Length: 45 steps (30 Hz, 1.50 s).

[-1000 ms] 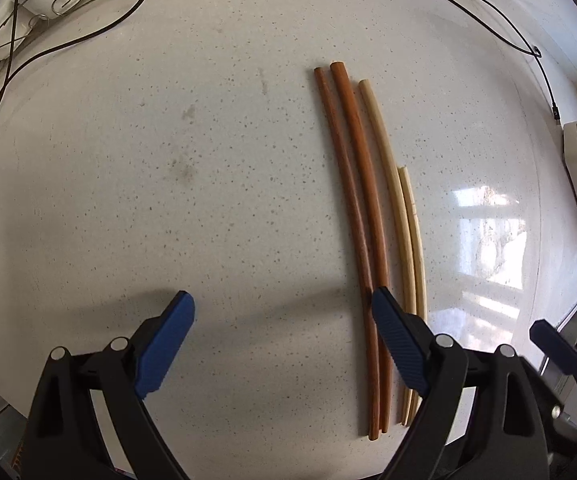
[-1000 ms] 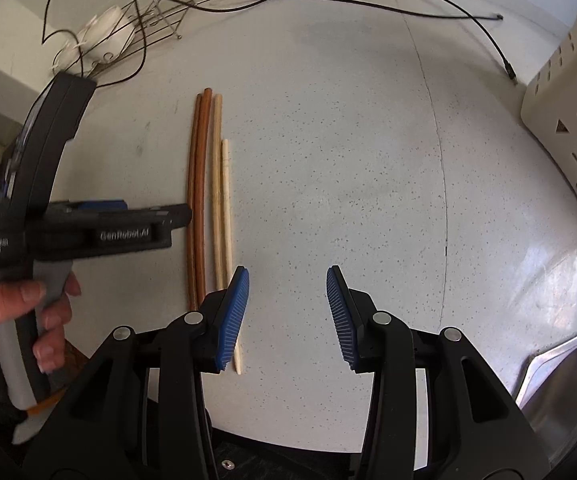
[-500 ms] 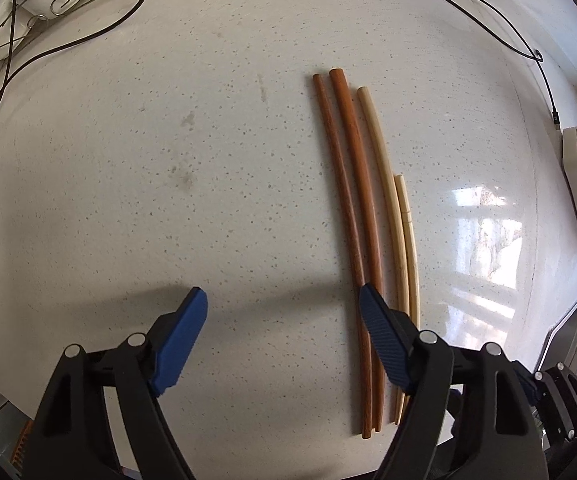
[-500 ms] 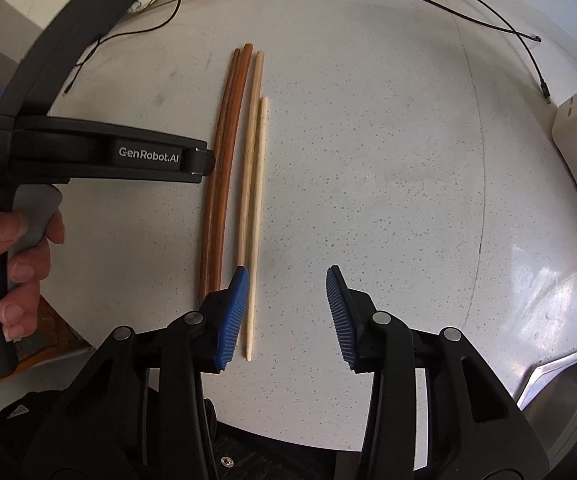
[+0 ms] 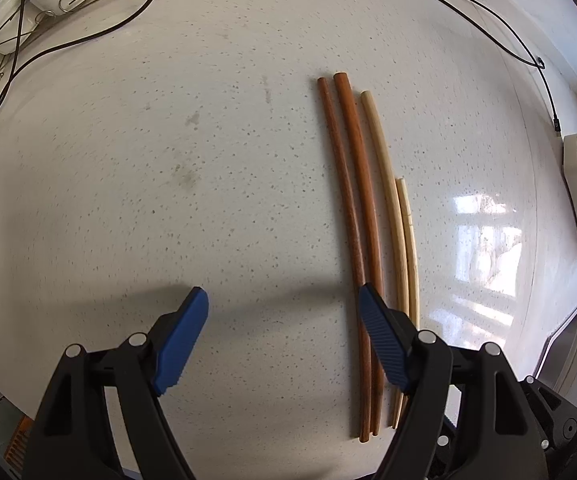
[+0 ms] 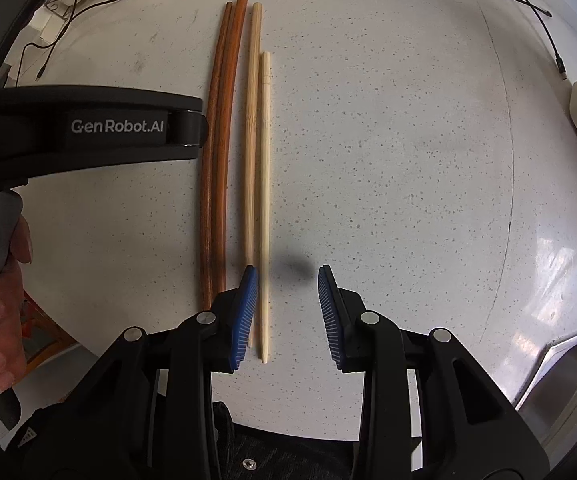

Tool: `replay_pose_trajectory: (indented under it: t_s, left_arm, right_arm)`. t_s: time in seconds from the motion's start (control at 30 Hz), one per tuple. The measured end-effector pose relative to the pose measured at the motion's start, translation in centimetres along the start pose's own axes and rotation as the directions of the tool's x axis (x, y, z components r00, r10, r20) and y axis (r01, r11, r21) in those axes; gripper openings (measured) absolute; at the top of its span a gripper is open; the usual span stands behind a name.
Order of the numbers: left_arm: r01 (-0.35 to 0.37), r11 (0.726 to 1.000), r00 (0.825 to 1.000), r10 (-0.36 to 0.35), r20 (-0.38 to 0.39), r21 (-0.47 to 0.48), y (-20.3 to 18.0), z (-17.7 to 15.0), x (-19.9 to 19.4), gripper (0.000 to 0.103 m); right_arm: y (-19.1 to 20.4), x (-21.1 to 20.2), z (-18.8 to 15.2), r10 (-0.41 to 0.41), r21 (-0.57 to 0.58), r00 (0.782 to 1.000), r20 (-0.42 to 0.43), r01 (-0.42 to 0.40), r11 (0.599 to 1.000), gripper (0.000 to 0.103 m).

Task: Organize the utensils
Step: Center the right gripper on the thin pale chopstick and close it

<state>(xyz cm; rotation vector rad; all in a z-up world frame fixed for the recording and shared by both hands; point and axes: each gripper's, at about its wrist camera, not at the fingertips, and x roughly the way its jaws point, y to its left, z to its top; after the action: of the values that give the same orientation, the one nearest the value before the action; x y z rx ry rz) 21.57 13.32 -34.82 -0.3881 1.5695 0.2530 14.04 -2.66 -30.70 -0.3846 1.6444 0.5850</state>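
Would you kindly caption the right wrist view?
Open right gripper, jaws closing, straddles the shortest pale chopstick on the counter.

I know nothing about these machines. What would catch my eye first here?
Four chopsticks side by side on a speckled white countertop: two reddish-brown chopsticks and two pale chopsticks, one shorter. Two black clamp-like grippers with blue pads hang over their near ends: the right gripper, jaws just closing, straddles the shorter pale stick; the left gripper gapes wide beside the brown pair.

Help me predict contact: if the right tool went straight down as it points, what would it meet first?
Likely the shortest pale chopstick, lying just inside the right tool's left finger, or bare counter beside it; depth is unclear.
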Motion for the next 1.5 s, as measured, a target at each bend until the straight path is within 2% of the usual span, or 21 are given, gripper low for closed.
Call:
replay_pose_trajectory:
  t_s: [0.33,0.77,0.97,1.5]
  left_arm:
    - [0.002,1.0,1.0,-0.002,0.002,-0.001,0.0,0.0,0.1,0.076]
    - [0.002,1.0,1.0,-0.002,0.0,-0.002,0.0,-0.1,0.1,0.077]
    - [-0.003,1.0,1.0,0.003,0.002,-0.01,0.0,-0.2,0.1,0.08]
    - [-0.005,1.0,1.0,0.005,0.001,-0.013,-0.1,-0.4,0.1,0.081]
  right_arm:
    - [0.4,-0.1,0.5,-0.04,0.002,0.999,0.007,0.04,0.999,0.028]
    - [-1.6,0.6,0.2,-0.011,0.045,1.0,-0.011,0.011,0.999,0.028]
    - [-2.4,0.5,-0.4,-0.022,0.063,1.0,-0.007,0.022,0.998,0.027]
    - [0.3,0.4,-1.2,-0.089,0.047,0.996,-0.012,0.089,0.995,0.027]
